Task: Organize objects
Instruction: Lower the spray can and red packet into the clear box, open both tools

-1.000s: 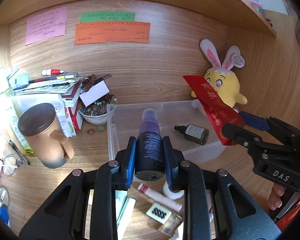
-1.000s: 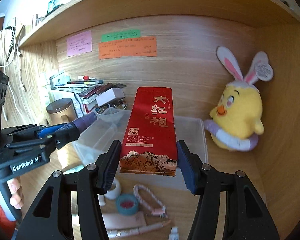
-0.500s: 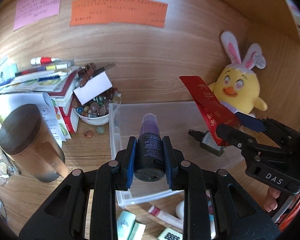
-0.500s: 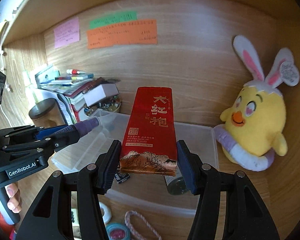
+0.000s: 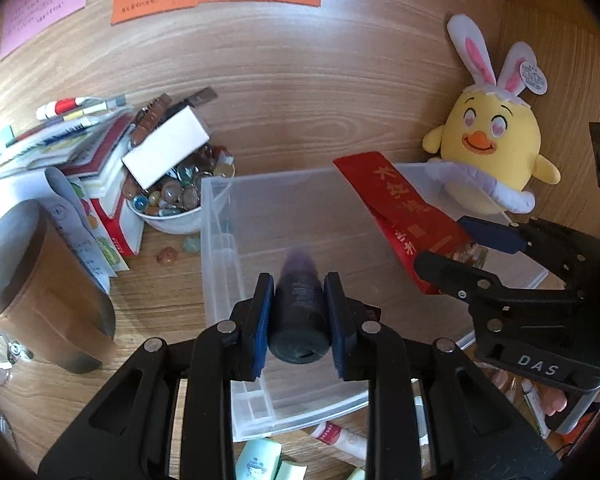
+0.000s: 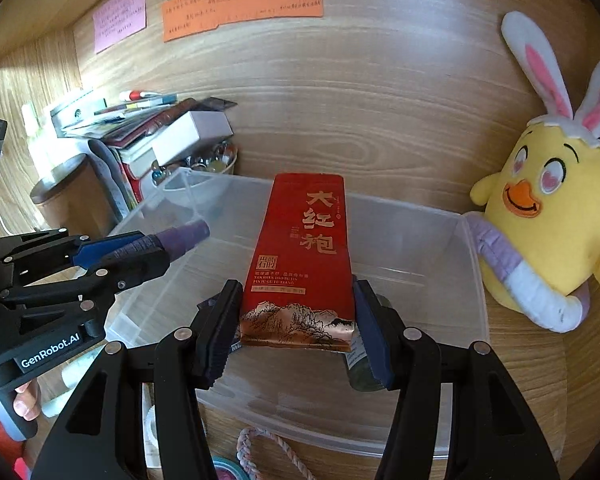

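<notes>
A clear rectangular plastic bin (image 5: 236,240) sits on the wooden table (image 5: 160,296) against the wood-grain back wall, and both held items hang over its open top. The left gripper (image 5: 300,312) is closed tight on a dark cylindrical bottle with a purple cap (image 5: 300,300), which points forward over the bin's near-left part. The right gripper (image 6: 298,320) clamps the lower end of a flat red tea packet printed with gold Chinese characters (image 6: 308,252), its length reaching toward 12 o'clock above the bin's middle. Beneath the packet, a small dark green bottle (image 6: 362,372) lies on the bin floor, mostly hidden. At 2 o'clock from the bin sits a yellow plush chick with white and pink rabbit ears (image 6: 548,216), touching the bin's right wall. At 10 o'clock stands a white bowl of coloured glass pebbles (image 5: 176,200), with a stack of books and papers (image 5: 80,148) just beside it and a brown lidded canister (image 5: 32,276) nearer at 9 o'clock.
</notes>
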Action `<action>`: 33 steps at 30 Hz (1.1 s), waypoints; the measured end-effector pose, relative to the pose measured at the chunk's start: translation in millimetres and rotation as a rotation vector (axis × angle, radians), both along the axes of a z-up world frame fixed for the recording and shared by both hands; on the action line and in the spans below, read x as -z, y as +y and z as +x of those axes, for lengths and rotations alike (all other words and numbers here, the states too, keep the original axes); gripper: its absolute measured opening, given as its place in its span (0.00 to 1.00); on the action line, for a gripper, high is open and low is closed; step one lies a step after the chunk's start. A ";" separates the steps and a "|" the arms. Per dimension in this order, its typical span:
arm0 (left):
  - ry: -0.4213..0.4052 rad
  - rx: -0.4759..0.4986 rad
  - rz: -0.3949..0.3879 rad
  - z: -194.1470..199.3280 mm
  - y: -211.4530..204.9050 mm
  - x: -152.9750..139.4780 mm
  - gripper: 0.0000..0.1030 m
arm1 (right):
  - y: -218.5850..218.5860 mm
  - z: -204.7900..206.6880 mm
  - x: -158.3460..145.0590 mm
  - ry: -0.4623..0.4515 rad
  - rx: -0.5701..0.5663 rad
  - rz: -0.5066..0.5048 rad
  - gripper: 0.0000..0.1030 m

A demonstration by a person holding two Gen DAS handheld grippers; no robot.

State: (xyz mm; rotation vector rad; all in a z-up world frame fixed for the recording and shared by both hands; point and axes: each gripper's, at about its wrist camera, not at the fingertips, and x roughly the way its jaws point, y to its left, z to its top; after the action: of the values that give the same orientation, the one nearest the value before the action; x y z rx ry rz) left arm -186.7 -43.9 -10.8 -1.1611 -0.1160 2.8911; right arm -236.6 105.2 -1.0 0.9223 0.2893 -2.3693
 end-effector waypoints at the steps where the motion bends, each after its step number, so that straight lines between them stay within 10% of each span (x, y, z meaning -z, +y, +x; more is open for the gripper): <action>1: -0.002 0.003 -0.002 0.1 0.8 0.1 0.24 | -0.8 -0.3 0.6 0.001 0.001 0.004 0.51; 13: 0.006 0.023 -0.021 5.7 12.2 -1.3 0.27 | -12.3 1.2 7.5 -0.002 -0.018 0.047 0.52; 22: 0.053 -0.007 -0.012 19.5 9.2 -17.0 0.68 | -7.6 6.2 -4.0 0.017 -0.016 0.051 0.56; 33: 0.169 -0.016 -0.054 69.7 -3.0 -53.5 0.93 | 19.6 38.2 -35.6 0.107 -0.007 0.011 0.80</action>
State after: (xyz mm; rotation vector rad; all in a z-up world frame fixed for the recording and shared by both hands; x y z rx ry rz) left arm -117.0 -46.9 42.8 -0.9213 -0.0442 3.0082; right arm -198.4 124.8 34.6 0.7995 0.3477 -2.4170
